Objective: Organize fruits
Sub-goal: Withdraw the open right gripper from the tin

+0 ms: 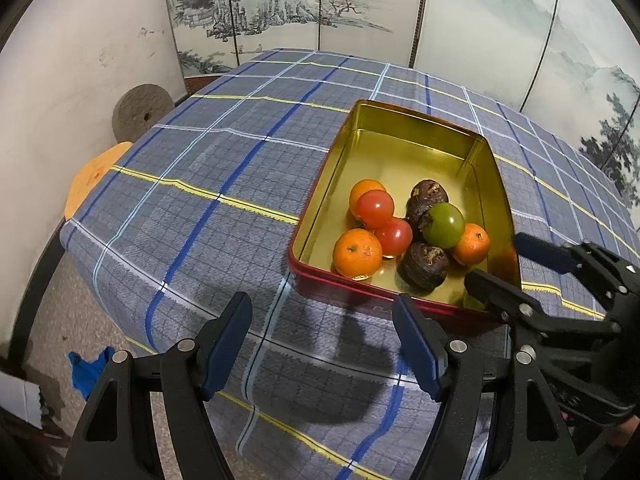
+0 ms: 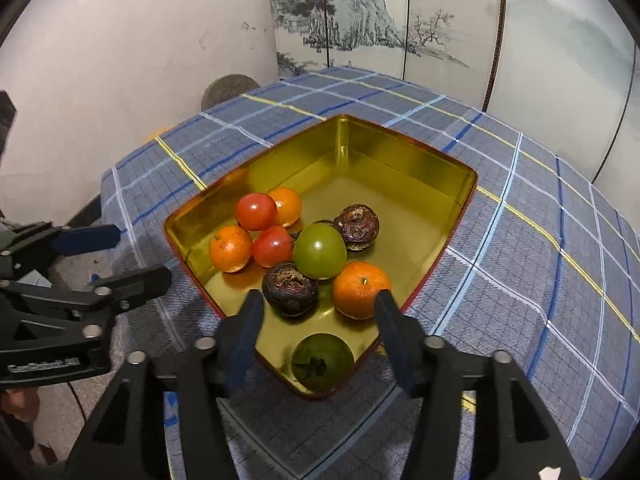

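A red tin with a gold inside point(image 1: 416, 128) point(image 2: 400, 152) stands on the checked tablecloth. It holds mandarins point(image 1: 357, 253) point(image 2: 360, 289), red tomatoes point(image 1: 374, 208) point(image 2: 256, 211), a green tomato point(image 1: 444, 225) point(image 2: 320, 251) and dark brown fruits point(image 1: 424, 266) point(image 2: 289, 288). A second green tomato point(image 2: 322, 360) lies in the tin's near corner in the right wrist view. My left gripper point(image 1: 322, 314) is open and empty, in front of the tin's near left side. My right gripper point(image 2: 318, 312) is open and empty over the near corner; it also shows in the left wrist view point(image 1: 500, 256).
The blue checked tablecloth point(image 1: 224, 184) covers a table. A folding screen point(image 1: 360, 8) stands behind it, a white wall to the left. A round stone disc point(image 1: 140, 112) and an orange stool point(image 1: 96, 172) sit beyond the left edge. My left gripper shows in the right wrist view point(image 2: 120, 256).
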`<state>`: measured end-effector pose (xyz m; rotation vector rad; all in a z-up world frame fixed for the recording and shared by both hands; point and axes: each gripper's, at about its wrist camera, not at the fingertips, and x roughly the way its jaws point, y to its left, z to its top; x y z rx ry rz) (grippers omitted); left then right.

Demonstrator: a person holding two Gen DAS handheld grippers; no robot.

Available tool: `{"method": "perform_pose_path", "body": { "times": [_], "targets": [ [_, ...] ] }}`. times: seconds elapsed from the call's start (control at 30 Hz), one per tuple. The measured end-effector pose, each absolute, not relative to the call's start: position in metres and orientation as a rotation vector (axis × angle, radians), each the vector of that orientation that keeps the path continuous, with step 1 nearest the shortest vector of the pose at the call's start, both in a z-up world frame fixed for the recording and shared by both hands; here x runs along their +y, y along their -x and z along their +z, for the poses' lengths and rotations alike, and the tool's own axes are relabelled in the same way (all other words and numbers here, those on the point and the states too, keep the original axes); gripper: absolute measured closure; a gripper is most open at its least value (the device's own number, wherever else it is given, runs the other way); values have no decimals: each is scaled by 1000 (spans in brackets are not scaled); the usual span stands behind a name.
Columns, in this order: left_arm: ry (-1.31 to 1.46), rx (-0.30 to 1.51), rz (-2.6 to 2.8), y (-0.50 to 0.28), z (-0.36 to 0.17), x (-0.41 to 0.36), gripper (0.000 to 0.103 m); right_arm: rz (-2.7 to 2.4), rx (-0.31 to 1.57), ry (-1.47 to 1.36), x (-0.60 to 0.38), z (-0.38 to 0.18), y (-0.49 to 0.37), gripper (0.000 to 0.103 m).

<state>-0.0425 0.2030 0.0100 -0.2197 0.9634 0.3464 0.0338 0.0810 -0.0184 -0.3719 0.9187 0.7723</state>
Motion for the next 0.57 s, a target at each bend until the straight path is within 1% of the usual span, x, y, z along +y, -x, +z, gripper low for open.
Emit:
{"method": "perform_pose_path", "body": {
  "times": [0.03,0.07,0.17,0.27,0.57],
  "targets": [
    [219,964,348,43,10,202,30,767,917,372,79,-16,-32,33],
    [217,965,346,42,10,201,30,754,914,371,77,-14,-31,28],
    [207,965,348,41,10,199,30,750,916,348,68,-8,-27,21],
    [197,958,353,40,12,195,30,737,913,354,62,-5,-23,17],
    [176,951,318,38,17,181,30,722,913,368,52,-4,-16,13]
  ]
}}
